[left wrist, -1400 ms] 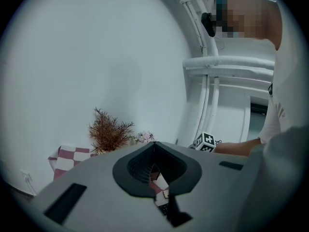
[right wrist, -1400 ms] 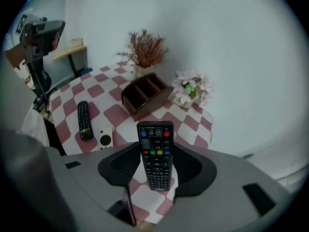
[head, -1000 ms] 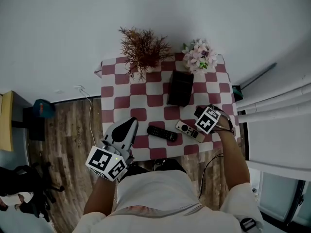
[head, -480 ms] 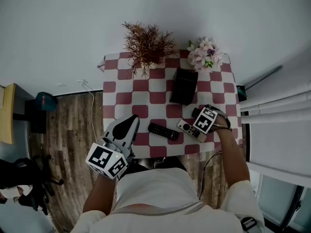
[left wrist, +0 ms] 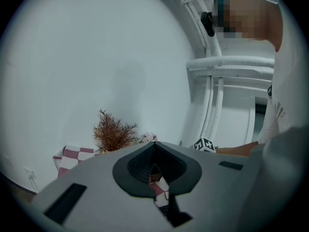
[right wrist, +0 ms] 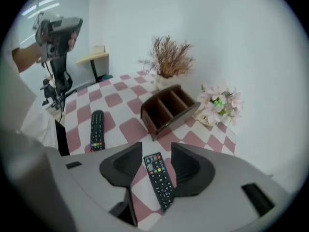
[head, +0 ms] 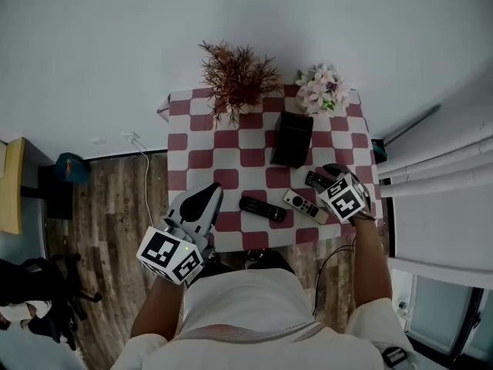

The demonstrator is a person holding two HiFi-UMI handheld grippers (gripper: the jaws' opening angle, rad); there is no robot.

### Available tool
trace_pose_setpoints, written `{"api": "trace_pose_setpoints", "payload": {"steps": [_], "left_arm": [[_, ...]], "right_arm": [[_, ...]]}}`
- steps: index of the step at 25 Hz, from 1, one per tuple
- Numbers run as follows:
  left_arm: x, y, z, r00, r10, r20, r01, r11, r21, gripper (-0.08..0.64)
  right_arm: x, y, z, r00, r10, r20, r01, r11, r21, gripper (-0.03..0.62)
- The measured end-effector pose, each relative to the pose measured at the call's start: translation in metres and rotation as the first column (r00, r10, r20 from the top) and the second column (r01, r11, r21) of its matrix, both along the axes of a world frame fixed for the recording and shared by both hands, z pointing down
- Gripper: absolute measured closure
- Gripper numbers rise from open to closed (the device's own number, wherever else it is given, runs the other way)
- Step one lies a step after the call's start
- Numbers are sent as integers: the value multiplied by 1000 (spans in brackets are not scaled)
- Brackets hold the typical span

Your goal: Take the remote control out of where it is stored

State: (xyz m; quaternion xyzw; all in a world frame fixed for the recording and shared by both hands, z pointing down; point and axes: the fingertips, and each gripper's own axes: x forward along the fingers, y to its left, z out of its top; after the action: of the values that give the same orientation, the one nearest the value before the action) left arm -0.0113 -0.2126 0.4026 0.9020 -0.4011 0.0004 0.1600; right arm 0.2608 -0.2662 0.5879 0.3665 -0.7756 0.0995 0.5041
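The holder point(right wrist: 174, 122) is empty. The right gripper point(right wrist: 157, 148) hangs over the right black remote point(right wrist: 159, 180), jaws wide apart, just closing a bit, gripping nothing; don't bump it. The left gripper point(left wrist: 154, 151) is pinched together, empty.

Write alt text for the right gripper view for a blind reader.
The jaws of the right gripper, apart though just closing slightly, frame without touching a black remote control lying on the red-and-white checked tablecloth. Beyond stands a brown wooden three-slot organiser, with pink flowers to its right, a dried brown plant behind, and a second black remote at left.
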Motion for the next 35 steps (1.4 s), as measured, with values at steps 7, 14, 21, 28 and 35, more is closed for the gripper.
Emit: {"api": "trace_pose_setpoints", "payload": {"steps": [7,14,21,28,35], "left_arm": [[-4,15,-18,998,65,-16,-64,997,50,551],[-5,35,-40,989,147,-19,-144,983,112,551],[-15,60,-63,984,178,9,-177,968,175,551],[-30,80,-74,983,181,27,-183,959,217,551],[-35,91,-77,978,208,14,-206,953,223,551]], "right_arm": [[-28,7,-110,956,138,260,-217,926,307,530],[-57,41,-171,862,164,480,-380,835,398,569],[-89,81,-220,790,102,604,-459,752,473,578],[-120,122,-254,781,61,622,-479,697,534,580],[-131,146,-263,780,65,622,-489,684,541,580]]}}
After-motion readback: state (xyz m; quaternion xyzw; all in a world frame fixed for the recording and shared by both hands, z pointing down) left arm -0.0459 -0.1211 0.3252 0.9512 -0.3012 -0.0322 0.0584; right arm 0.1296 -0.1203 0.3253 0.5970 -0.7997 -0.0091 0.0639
